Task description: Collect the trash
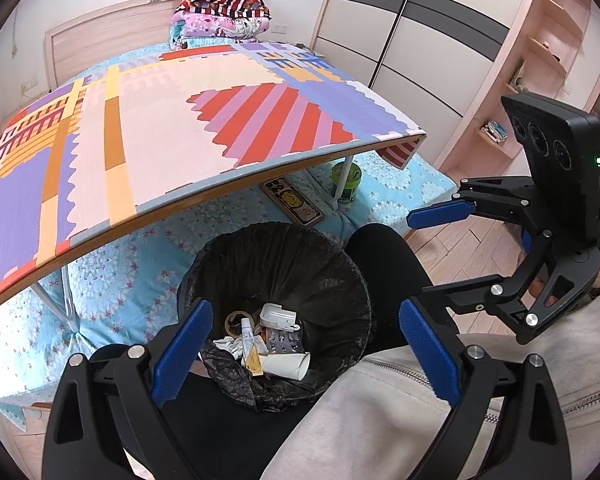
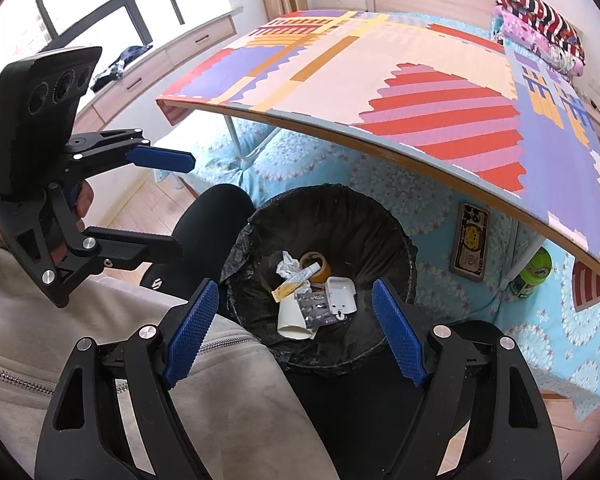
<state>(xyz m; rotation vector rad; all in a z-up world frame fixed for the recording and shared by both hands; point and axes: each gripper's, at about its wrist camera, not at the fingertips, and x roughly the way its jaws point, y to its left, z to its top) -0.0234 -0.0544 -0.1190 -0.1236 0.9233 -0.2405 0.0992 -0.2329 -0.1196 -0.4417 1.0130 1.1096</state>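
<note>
A bin lined with a black bag (image 1: 332,264) (image 2: 384,216) stands between the person's knees in front of the bed. In it lie a white paper cup (image 1: 288,365) (image 2: 290,316), a pill blister pack (image 1: 284,338) (image 2: 318,308), a white plastic piece (image 1: 278,315) (image 2: 342,292), a tube (image 1: 247,340) (image 2: 296,280), a tape roll (image 1: 236,318) (image 2: 318,262) and crumpled tissue (image 1: 228,345) (image 2: 286,262). My left gripper (image 1: 304,356) (image 2: 172,204) is open and empty above the bin. My right gripper (image 2: 296,332) (image 1: 412,260) is open and empty above it too.
A folding table with a colourful patterned top (image 1: 160,128) (image 2: 380,76) stands on the bed. Under it lie a phone case (image 1: 296,202) (image 2: 470,242) and a green jar (image 1: 346,182) (image 2: 534,272). Folded quilts (image 1: 220,16) are at the headboard. A wardrobe (image 1: 400,28) stands on the right.
</note>
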